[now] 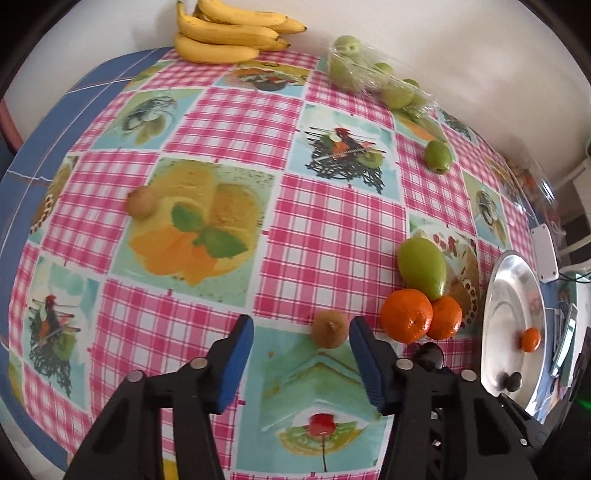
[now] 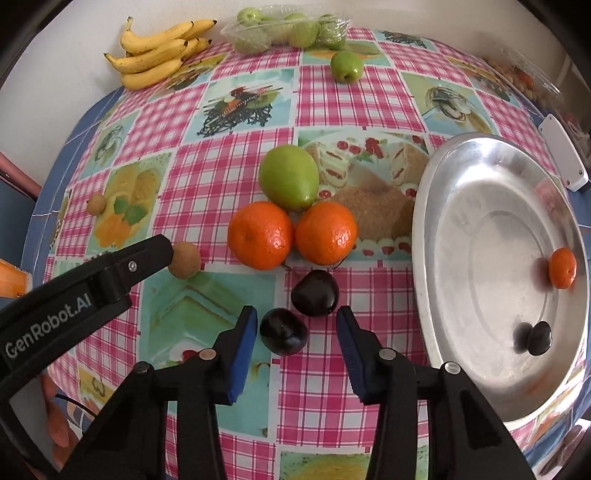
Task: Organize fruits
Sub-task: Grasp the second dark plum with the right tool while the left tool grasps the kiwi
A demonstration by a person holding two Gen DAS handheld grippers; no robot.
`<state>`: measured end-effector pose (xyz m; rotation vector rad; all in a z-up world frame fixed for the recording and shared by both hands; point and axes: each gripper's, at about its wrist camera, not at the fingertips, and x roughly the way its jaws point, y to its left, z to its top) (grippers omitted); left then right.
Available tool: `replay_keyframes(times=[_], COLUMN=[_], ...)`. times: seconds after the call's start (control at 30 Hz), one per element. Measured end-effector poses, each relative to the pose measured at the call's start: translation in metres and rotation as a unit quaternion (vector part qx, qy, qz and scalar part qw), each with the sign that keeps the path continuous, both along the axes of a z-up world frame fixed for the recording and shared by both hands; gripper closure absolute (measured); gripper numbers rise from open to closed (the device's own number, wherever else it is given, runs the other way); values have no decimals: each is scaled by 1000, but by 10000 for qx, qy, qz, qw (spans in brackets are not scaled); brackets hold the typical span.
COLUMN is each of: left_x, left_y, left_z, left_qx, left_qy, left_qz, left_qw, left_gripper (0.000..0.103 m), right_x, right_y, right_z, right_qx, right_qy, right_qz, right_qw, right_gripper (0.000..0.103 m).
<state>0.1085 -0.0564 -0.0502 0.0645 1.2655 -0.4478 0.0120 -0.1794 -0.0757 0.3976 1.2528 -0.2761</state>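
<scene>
Fruits lay scattered over the table (image 2: pixel 332 387), which was covered in a pink checked cloth with food pictures. Two oranges (image 2: pixel 260 240) sat touching each other near the middle, with a large green fruit (image 2: pixel 289 176) just behind them, and a metal plate (image 2: pixel 480 369) to their right held a small orange (image 2: pixel 562 267) and a dark plum (image 2: pixel 539 338). Two more dark plums rested on the cloth in front of the oranges: the nearer plum (image 2: pixel 283 331) sat between the spread fingers of the right tongs (image 2: pixel 297 321), close to the left finger, and the farther plum (image 2: pixel 314 292) lay just beyond it. The left tongs (image 1: pixel 301 326) were also spread, holding nothing, with a small brown fruit (image 1: pixel 330 328) between their tips, just beside the right finger. Another small brown fruit (image 1: pixel 141 201) lay well apart to the left. At the far edge against the wall were a bunch of bananas (image 1: pixel 229 31) and a clear plastic tray of green fruits (image 2: pixel 286 31), with one loose green fruit (image 2: pixel 346 65) near that tray
</scene>
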Motion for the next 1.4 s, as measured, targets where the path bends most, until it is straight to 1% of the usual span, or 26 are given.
replay_keyframes(times=[0.03, 0.07, 0.27, 0.37, 0.47, 0.6, 0.67, 0.83, 0.97, 1.1, 1.23, 1.4], left_x=[0, 1, 1, 1, 1, 0, 1, -2, -2, -2, -1, -2], left_y=[-1, -2, -8, -13, -17, -19, -20, -22, -19, -15, -11, -6], left_z=[-1, -2, -4, -8, -12, -14, -15, -14, -12, 0, 13, 27], left_qx=[-20, -43, -77, -28, 6, 6, -13, 34, -1, -62, -140, -278], left_qy=[19, 27, 10, 36, 83, 124, 157, 133, 170, 80, -13, -104], left_qz=[-19, -28, -126, -176, -220, -263, -278, -329, -297, -267, -213, -157], left_qw=[10000, 10000, 9999, 9998, 9997, 9996, 9995, 9994, 9994, 9996, 9997, 9994], left_gripper=[53, 54, 57, 63, 67, 72, 76, 76, 76, 76, 76, 76], right_x=[0, 1, 1, 2, 1, -1, -1, 0, -2, -4, -8, -13], right_y=[0, 0, 0, 0, 0, 0, 2, 3, 0, -2, -4, -10], right_z=[-1, -2, -2, -2, 0, 0, -1, -1, 2, 15, 32, 41], right_qx=[28, 53, 89, 110, 147, 206, 247, 276, 354, 434, 400, 356], right_qy=[14, 24, 11, 16, 2, 26, 54, 64, 5, -208, -441, -534], right_qz=[3, 3, -11, -14, -30, -36, -28, -32, -63, -84, -122, -225], right_qw=[10000, 10000, 10000, 9999, 9999, 9998, 9997, 9996, 9994, 9988, 9982, 9977], right_gripper=[59, 61, 63, 65, 68, 70, 71, 73, 74, 74, 74, 74])
